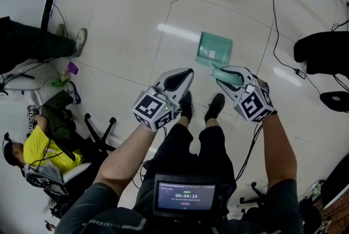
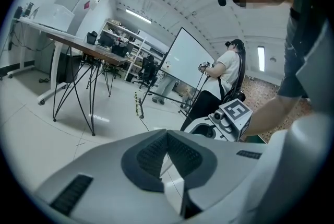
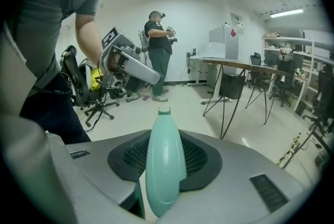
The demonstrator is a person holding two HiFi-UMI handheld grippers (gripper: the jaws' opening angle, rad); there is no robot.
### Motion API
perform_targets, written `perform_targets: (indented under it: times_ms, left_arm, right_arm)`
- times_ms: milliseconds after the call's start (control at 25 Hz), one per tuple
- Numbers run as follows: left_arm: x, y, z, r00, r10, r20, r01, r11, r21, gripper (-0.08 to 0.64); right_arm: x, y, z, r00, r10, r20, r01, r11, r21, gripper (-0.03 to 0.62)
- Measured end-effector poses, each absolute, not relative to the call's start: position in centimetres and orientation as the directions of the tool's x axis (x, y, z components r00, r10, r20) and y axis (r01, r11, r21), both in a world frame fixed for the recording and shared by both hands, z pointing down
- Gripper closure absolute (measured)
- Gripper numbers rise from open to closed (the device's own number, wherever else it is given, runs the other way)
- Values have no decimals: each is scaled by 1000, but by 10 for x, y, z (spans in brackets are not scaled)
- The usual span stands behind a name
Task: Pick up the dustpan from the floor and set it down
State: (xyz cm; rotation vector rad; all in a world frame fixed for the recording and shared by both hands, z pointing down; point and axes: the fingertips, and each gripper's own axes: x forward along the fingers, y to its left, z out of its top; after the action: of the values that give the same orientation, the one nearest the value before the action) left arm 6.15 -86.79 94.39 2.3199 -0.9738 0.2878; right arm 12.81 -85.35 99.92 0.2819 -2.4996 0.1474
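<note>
One dustpan [image 1: 214, 47] is gripped at its handle by the right gripper's [image 1: 224, 76] jaws.
The pan is seen up-frame of them; the left gripper's [image 1: 182, 76] jaws are closed together, empty.

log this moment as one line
right gripper: shut on dustpan handle | left gripper: shut, empty | dustpan: pan end toward floor, contact unclear

One dustpan [image 1: 215, 48], two tools [image 1: 184, 73] [image 1: 224, 78], two black shoes [image 1: 186, 105] [image 1: 216, 105], one screen [image 1: 185, 196]

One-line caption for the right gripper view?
Right hand-held gripper closed on the green dustpan handle, a desk behind.
</note>
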Motion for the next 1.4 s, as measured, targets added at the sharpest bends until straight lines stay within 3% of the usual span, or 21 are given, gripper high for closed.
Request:
perform_targets:
  times_ms: [120, 240, 520, 760, 960, 1400]
  left_arm:
    - [70, -867, 943, 706, -579, 407, -707, -553, 441, 541]
    - [73, -863, 938, 707, -577, 410, -707, -554, 440, 541]
    - [75, -835, 920, 727, -555, 405, -687, -580, 438, 541]
    - [69, -811, 891, 732, -562, 385, -681, -590, 434, 541]
    - [54, -795, 808, 721, -606, 336, -690, -580, 433, 541]
    - [36, -726, 496, 750, -649, 128, -652, -691, 313, 541]
  right_arm:
    - [134, -847, 1004, -771, -149, 619, -205, 978, -20, 433]
    - [138, -838, 1005, -755, -139, 641, -219, 975, -46, 351]
    - [144, -795, 990, -744, -136, 655, -237, 969, -68, 351]
    - [145, -779, 949, -742, -209, 637, -302, 953, -38, 352]
    - [141, -774, 837, -759, -309, 573, -379, 925, -2, 353]
    - [142, -722, 497, -758, -567, 321, -581, 812, 62, 381]
